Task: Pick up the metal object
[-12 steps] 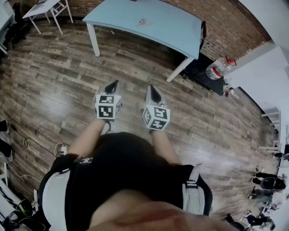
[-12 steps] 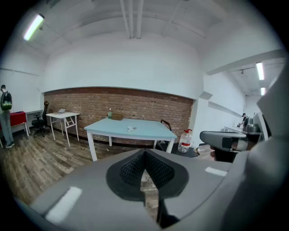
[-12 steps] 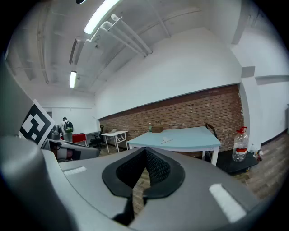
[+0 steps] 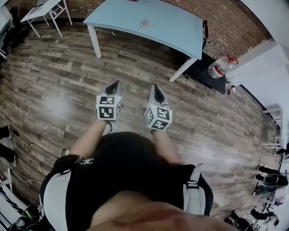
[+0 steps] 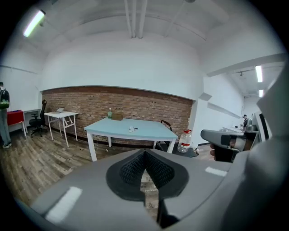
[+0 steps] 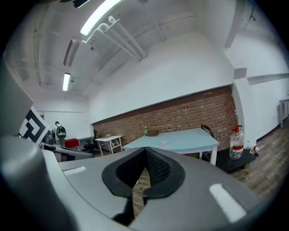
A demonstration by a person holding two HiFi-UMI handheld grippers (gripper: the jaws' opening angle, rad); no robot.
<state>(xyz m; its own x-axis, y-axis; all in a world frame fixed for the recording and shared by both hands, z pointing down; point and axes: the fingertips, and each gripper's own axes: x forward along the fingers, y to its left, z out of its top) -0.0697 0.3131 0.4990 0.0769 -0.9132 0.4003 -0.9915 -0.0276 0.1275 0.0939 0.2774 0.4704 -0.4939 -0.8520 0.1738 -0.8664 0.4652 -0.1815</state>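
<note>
A small metal object lies on top of a light blue table, far ahead of me across the wooden floor. The left gripper view shows the same object on the table, and the right gripper view shows the object as a pale sliver. My left gripper and right gripper are held side by side in front of the person's body and point toward the table. Both are shut with nothing between the pads.
A white side table stands at the far left. A large water bottle sits on a low black platform right of the blue table, against a brick wall. A bottle and a box stand at the table's back edge.
The head view has shifted very slightly. Both grippers stay shut and side by side in about the same place.
</note>
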